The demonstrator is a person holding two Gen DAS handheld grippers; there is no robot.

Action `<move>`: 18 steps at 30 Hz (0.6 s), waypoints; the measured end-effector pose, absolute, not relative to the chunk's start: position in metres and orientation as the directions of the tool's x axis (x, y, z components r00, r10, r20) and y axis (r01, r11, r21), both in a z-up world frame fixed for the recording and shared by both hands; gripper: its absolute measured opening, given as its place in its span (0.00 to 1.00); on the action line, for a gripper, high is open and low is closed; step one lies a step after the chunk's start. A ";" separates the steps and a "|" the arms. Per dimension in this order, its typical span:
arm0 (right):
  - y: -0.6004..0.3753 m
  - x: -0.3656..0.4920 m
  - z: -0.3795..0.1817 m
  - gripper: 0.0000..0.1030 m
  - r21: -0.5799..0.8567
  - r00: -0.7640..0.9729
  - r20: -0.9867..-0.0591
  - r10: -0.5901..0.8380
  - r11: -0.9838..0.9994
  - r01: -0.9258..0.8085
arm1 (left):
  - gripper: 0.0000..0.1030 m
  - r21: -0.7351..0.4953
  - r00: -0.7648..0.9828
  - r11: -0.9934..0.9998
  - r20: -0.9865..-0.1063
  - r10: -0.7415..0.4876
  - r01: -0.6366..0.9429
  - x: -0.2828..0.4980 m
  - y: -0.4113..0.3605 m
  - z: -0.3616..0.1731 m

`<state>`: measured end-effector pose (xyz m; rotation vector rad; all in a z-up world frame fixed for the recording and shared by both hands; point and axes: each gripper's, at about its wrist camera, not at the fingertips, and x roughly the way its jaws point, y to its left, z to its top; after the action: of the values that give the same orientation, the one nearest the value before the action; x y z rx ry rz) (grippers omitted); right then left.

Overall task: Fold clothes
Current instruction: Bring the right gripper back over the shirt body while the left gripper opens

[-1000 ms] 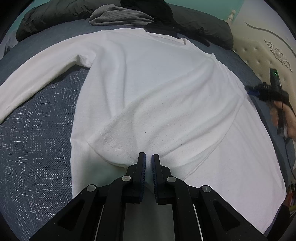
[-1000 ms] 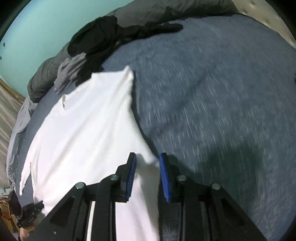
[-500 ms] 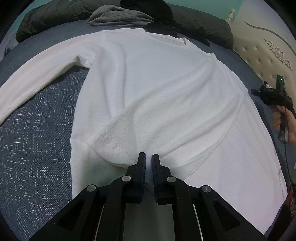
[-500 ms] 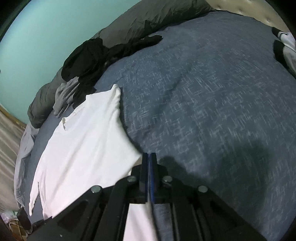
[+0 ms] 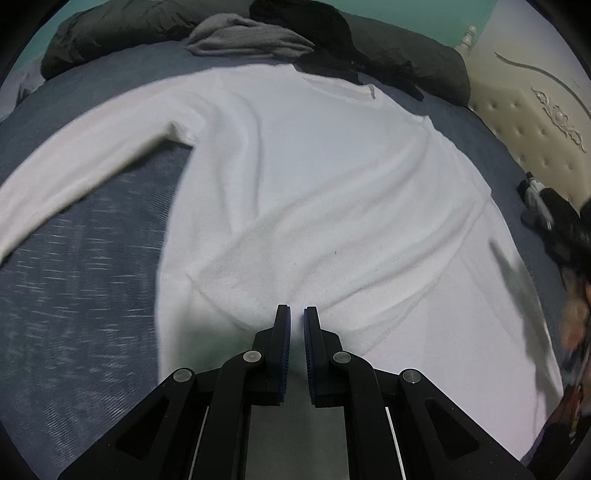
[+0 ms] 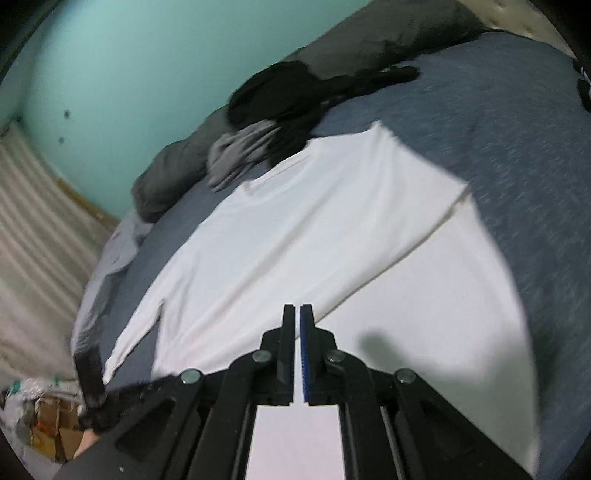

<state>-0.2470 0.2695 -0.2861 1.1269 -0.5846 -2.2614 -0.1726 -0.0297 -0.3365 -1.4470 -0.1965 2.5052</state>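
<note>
A white long-sleeved shirt [image 5: 314,192] lies spread flat on the blue bedcover [image 5: 74,295]. One sleeve [image 5: 332,258] is folded slantwise across the body. The other sleeve [image 5: 92,166] stretches out to the left. My left gripper [image 5: 296,314] hovers over the shirt's lower part, shut to a thin slit, and no cloth shows between its pads. In the right wrist view my right gripper [image 6: 297,310] is shut and holds nothing, above the same shirt [image 6: 314,229] near its side edge. Its shadow falls on the cloth.
A grey garment [image 5: 251,37] and a black garment [image 5: 314,22] lie beyond the collar against dark pillows [image 5: 110,29]. A cream tufted headboard [image 5: 535,122] stands at the right. A blurred hand [image 5: 576,317] shows at the right edge. Floor clutter [image 6: 48,417] lies beside the bed.
My right gripper has shut from open and swung across from the bare bedcover to above the shirt. In the left wrist view it has moved toward the near right edge. The left gripper has hardly moved.
</note>
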 end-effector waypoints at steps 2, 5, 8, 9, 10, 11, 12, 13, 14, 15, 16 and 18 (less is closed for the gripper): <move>0.261 -0.235 -0.286 0.03 0.609 -0.495 -0.567 -0.659 -0.739 0.287 | 0.08 -0.245 -0.486 -0.961 -0.829 0.277 -0.129 -0.165 -0.038 -0.323; 0.251 -0.223 -0.289 0.03 0.640 -0.490 -0.538 -0.686 -0.710 0.293 | 0.22 -0.232 -0.487 -0.968 -0.837 0.250 -0.099 -0.152 -0.060 -0.306; 0.248 -0.216 -0.293 0.03 0.668 -0.487 -0.519 -0.703 -0.689 0.282 | 0.33 -0.224 -0.482 -0.974 -0.849 0.218 -0.046 -0.138 -0.093 -0.297; 0.247 -0.215 -0.293 0.03 0.676 -0.485 -0.514 -0.707 -0.682 0.278 | 0.33 -0.225 -0.478 -0.974 -0.854 0.205 -0.015 -0.132 -0.110 -0.295; 0.246 -0.213 -0.293 0.03 0.676 -0.493 -0.507 -0.707 -0.681 0.282 | 0.33 -0.222 -0.474 -0.975 -0.860 0.189 0.014 -0.127 -0.126 -0.294; 0.246 -0.211 -0.292 0.03 0.669 -0.504 -0.503 -0.702 -0.685 0.287 | 0.33 -0.215 -0.471 -0.976 -0.865 0.171 0.041 -0.122 -0.139 -0.294; 0.245 -0.210 -0.292 0.03 0.668 -0.510 -0.499 -0.701 -0.686 0.288 | 0.33 -0.205 -0.468 -0.976 -0.871 0.150 0.069 -0.118 -0.153 -0.293; 0.246 -0.208 -0.295 0.04 0.678 -0.507 -0.493 -0.707 -0.678 0.286 | 0.33 -0.191 -0.465 -0.977 -0.877 0.125 0.098 -0.115 -0.167 -0.293; 0.246 -0.208 -0.297 0.04 0.684 -0.502 -0.493 -0.711 -0.673 0.282 | 0.33 -0.180 -0.461 -0.975 -0.882 0.102 0.130 -0.111 -0.182 -0.292; 0.245 -0.209 -0.300 0.04 0.685 -0.499 -0.496 -0.711 -0.673 0.278 | 0.33 -0.177 -0.459 -0.971 -0.884 0.084 0.162 -0.106 -0.198 -0.291; 0.245 -0.209 -0.302 0.04 0.687 -0.496 -0.499 -0.711 -0.673 0.273 | 0.33 -0.175 -0.460 -0.966 -0.885 0.069 0.192 -0.102 -0.213 -0.290; 0.245 -0.210 -0.307 0.04 0.691 -0.491 -0.504 -0.711 -0.672 0.264 | 0.33 -0.159 -0.461 -0.956 -0.887 0.029 0.247 -0.095 -0.242 -0.287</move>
<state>-0.2096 0.2447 -0.3067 1.0822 -0.7286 -2.1758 -0.0954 -0.2415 -0.2870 -1.6887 -0.4388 2.7670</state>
